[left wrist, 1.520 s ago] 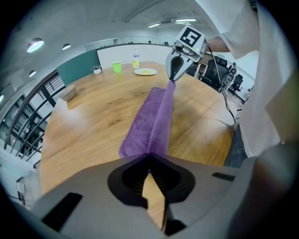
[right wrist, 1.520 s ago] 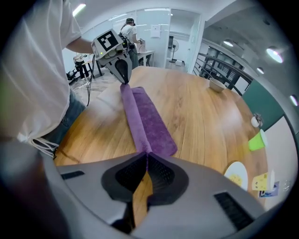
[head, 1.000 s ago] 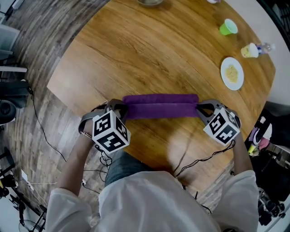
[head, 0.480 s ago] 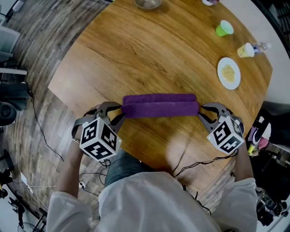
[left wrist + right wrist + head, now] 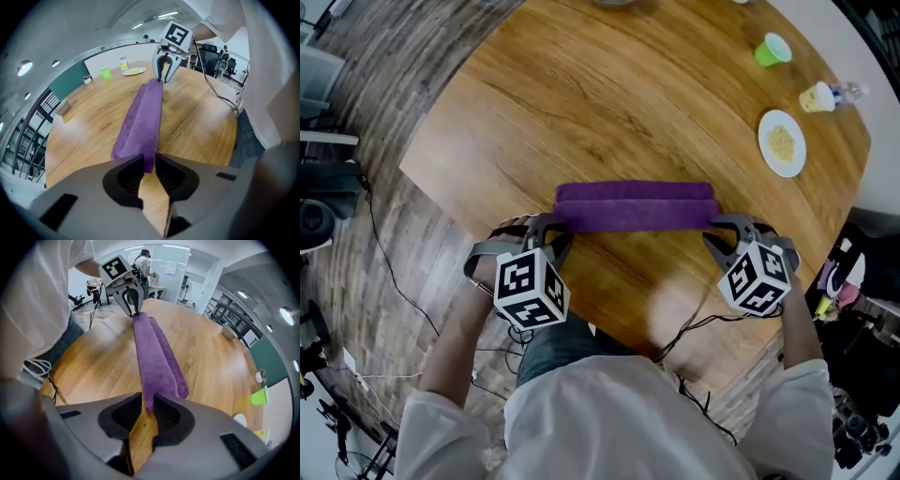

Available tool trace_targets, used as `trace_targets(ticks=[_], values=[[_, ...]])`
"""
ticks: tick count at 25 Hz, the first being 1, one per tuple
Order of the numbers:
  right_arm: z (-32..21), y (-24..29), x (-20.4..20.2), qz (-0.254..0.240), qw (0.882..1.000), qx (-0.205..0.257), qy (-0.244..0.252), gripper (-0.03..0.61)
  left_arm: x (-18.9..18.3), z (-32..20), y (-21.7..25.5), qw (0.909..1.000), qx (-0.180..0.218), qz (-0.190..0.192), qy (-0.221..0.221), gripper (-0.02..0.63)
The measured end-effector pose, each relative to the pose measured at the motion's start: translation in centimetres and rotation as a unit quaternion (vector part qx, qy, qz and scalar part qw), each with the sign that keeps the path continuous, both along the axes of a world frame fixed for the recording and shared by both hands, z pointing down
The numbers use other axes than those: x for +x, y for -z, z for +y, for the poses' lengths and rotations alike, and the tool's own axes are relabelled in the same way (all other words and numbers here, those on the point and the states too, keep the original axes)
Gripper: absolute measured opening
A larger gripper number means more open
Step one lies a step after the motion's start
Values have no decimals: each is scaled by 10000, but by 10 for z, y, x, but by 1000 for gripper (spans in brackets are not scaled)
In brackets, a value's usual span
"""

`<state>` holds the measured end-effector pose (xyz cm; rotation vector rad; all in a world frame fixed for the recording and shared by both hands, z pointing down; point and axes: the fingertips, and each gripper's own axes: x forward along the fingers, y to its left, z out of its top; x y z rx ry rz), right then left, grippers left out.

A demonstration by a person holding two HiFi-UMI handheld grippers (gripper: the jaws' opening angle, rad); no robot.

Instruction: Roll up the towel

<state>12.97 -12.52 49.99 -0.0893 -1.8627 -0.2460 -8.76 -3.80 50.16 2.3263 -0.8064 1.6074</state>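
- Clamping the left gripper point(image 5: 551, 231) on the left end of the purple towel point(image 5: 636, 208), closing the jaws to a narrow slit with the cloth edge between the pads.
- Lying as a long folded band across the near part of the wooden table point(image 5: 609, 103), stretched between both grippers.
- Pinching the towel's right end in the right gripper point(image 5: 718, 231), jaws nearly together, cloth pressed between them.
- Standing well apart at far right: plate point(image 5: 782, 142), green cup point(image 5: 772, 49).

White sleeves point(image 5: 441, 422), probably jeans point(image 5: 558, 342); grey hand-held grippers point(image 5: 558, 225) point(image 5: 712, 226), black-white marker cubes point(image 5: 530, 289), cables point(image 5: 684, 328).
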Motion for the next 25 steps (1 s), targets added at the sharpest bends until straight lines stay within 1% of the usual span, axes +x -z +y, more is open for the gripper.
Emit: trace_targets(ticks=[4,6,10,14,19,22,25], values=[[0,-10,0,70,9999,7,115,77,-1,1,-10,9999,-105,-29,-6,80],[-1,-11,-1,66,9998,65,150,71,-1,1,-12,9999,-78,-59,-29,80],[-3,-11,-2,44,9996,196,188,38,-1,-2,-13,9999,17,-80,-64,63],[0,-11,-2,30,9997,183,146,21,-1,0,-13,10000,1,-76,1,38],[28,-9,7,55,9997,-225,48,20,7,22,-12,9997,-263,2,-22,31],[43,0,13,48,9986,-510,-121,20,11,38,-8,9987,-476,168,3,31],[43,13,16,-29,9968,-721,-342,20,9,42,1,9975,-616,337,83,31]])
